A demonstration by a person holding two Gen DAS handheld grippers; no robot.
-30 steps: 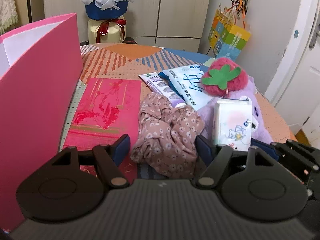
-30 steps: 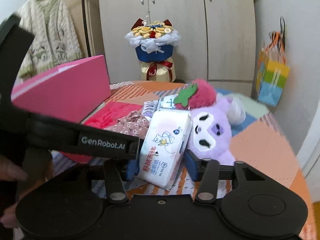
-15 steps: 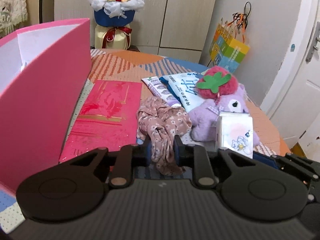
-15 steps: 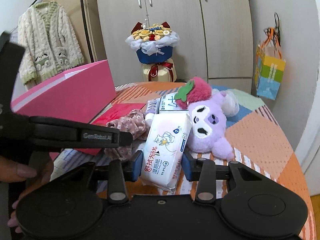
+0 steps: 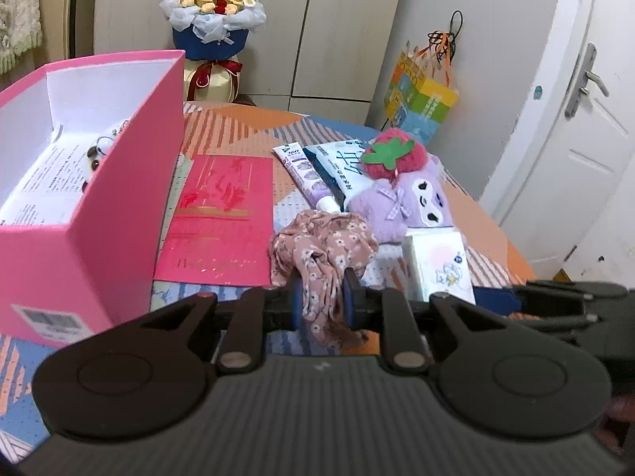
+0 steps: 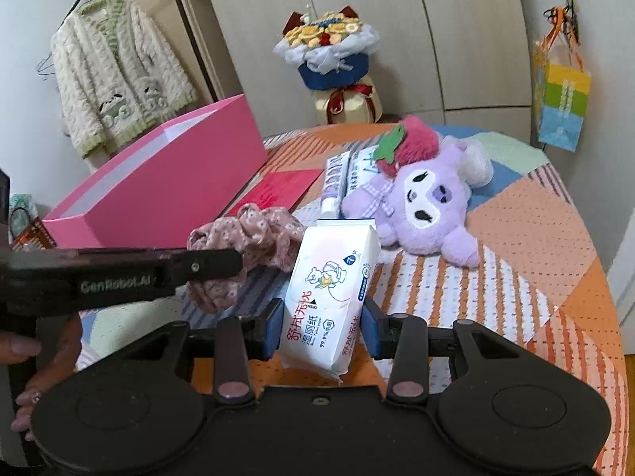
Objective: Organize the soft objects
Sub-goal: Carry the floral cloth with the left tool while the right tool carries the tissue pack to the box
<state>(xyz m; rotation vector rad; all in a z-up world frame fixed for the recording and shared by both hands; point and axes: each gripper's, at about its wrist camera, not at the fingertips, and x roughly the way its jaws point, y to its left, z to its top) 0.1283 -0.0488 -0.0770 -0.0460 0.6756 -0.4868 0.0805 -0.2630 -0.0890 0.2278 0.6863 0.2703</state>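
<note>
Box [image 5: 119,214]: open-topped, up and to the left of my left gripper [image 5: 320,304], which pinches the scrunchie [image 5: 323,252] dangling between its fingers. Wipes pack [image 6: 331,297]: upright, long axis forward, clamped in my right gripper [image 6: 323,331]; box lies farther left, the left gripper nearer it.
</note>
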